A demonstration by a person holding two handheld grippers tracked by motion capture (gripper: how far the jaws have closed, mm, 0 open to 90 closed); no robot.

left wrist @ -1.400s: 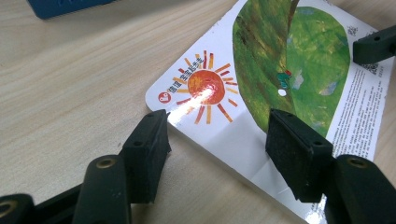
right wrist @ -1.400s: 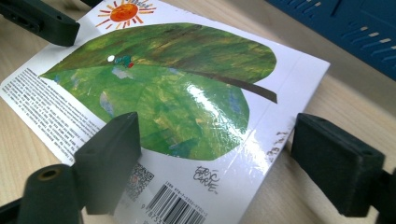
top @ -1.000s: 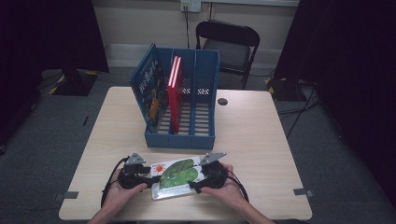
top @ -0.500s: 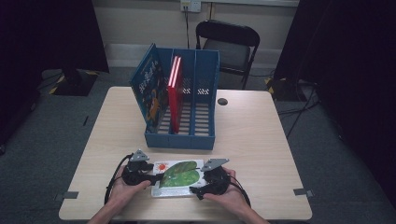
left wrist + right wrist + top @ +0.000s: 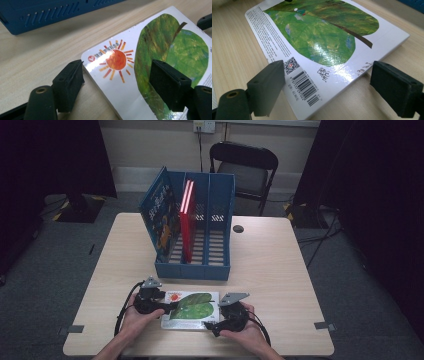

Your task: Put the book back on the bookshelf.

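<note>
High view first: a picture book (image 5: 192, 310) with a big green leaf on its cover is seen lying flat near the table's (image 5: 280, 270) front edge, roughly centred, just in front of the blue file rack (image 5: 200, 235) where a red book (image 5: 187, 220) and a blue book (image 5: 160, 217) are already stood up in the slots. The left gripper (image 5: 167, 307) is parked at the book's left end and the right gripper (image 5: 212, 327) at its front right corner. In the left gripper view the left jaws have just been opening and are spread wide, one pad off the corner on the bare wood, the other hanging over the cover by the sun, so nothing is pinched. In the right gripper view the jaws are wide too, straddling the barcode corner (image 5: 305, 87) without being pressed on it. As for handling, it looks like a stiff board book with a glossy cover, so it can probably be expected to be fairly light and rigid but slippery under flat pads. A grab across the thickness at an edge or corner would likely be safest, though an edge may need tipping up off the table first, since it's lying completely flat.
</note>
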